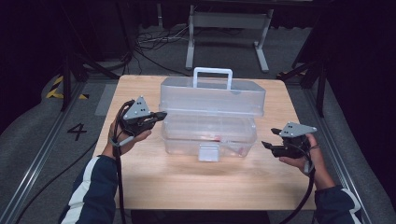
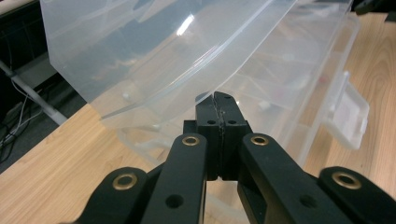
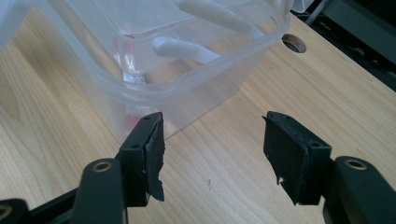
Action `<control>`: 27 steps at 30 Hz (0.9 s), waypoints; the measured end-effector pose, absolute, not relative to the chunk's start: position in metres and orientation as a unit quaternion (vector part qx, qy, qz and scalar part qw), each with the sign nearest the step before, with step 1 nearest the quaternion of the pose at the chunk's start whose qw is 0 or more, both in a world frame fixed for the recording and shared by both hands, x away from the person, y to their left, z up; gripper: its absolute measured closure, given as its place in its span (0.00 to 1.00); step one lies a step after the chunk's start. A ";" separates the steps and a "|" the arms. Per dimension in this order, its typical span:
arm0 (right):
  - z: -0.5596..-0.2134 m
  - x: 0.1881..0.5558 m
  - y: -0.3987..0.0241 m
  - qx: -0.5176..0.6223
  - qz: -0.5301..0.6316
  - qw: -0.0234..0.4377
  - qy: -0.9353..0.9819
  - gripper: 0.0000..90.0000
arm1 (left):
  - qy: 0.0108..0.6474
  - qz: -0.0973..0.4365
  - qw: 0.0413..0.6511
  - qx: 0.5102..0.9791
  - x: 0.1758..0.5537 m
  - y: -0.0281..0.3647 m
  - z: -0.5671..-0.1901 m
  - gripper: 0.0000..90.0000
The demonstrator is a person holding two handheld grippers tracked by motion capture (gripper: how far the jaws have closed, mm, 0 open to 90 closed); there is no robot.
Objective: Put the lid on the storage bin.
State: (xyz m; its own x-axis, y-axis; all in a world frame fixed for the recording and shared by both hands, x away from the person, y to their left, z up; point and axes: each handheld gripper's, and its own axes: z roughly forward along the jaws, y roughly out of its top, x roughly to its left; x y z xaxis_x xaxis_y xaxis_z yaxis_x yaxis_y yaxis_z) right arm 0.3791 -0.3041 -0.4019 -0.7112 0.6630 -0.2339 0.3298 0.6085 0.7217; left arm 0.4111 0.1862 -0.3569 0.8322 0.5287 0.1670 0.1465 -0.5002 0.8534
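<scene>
While the clear plastic box (image 1: 208, 135) sits near the middle of the worktop (image 1: 154, 182), slightly toward the far edge, its lid (image 1: 212, 95) stands raised and tilted back, white handle (image 1: 213, 73) uppermost. High view: the white latch (image 1: 208, 152) hangs at the box's near wall. Something red lies inside the box, too small to identify. Left tongs (image 1: 161, 115) are held at the box's left end, tips at the level of the lid's lower edge; contact cannot be judged from here. Right tongs (image 1: 266, 145) are held just off the box's right end, near the right edge of the worktop, not touching it.

Left gripper view: left tongs (image 2: 219, 100) are pressed together, pad against pad, nothing between them. Tips sit right at the curved edge of the lid (image 2: 154, 51), just under it. The box (image 2: 299, 70) extends beyond, latch (image 2: 348, 112) to the right.

Right gripper view: right tongs (image 3: 212, 140) stand apart, bare worktop (image 3: 224, 163) between them. The corner of the box (image 3: 187, 88) lies just ahead of the left pad, without contact. White parts and a red item show through the wall.
</scene>
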 end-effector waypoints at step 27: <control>-0.413 0.379 -0.293 0.270 0.319 0.220 0.881 0.41 | 0.197 0.214 0.437 0.851 0.394 0.188 -0.375 1.00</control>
